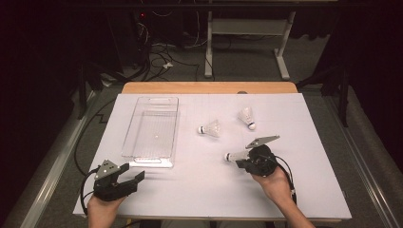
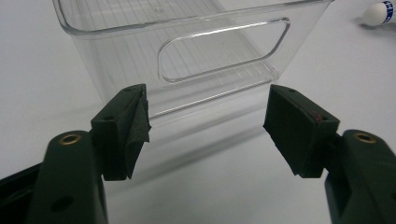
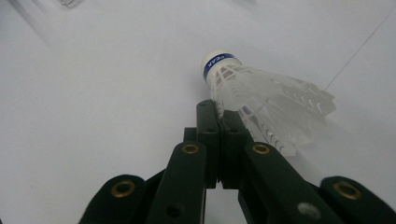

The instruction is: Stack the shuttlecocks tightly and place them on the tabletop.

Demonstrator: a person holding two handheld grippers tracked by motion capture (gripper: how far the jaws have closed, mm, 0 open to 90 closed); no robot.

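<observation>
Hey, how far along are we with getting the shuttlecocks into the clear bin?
Nothing is in the clear bin yet. In hand: the right claw is shut on the skirt of one shuttlecock, which lies low over the white table. Left: two more shuttlecocks lie on the table. The left claw is open, facing the bin's end.

A: Left gripper [image 1: 135, 179] state?
B: Jaws are held wide apart, nothing between the pads [image 2: 133, 122]. It is held low at the near left, the left hand [image 1: 102, 209] gripping from behind.
A: Right gripper [image 1: 237, 159]?
B: Jaws are seen pressed together, pointed left; the right hand [image 1: 273, 185] is wrapped around its body.
</observation>
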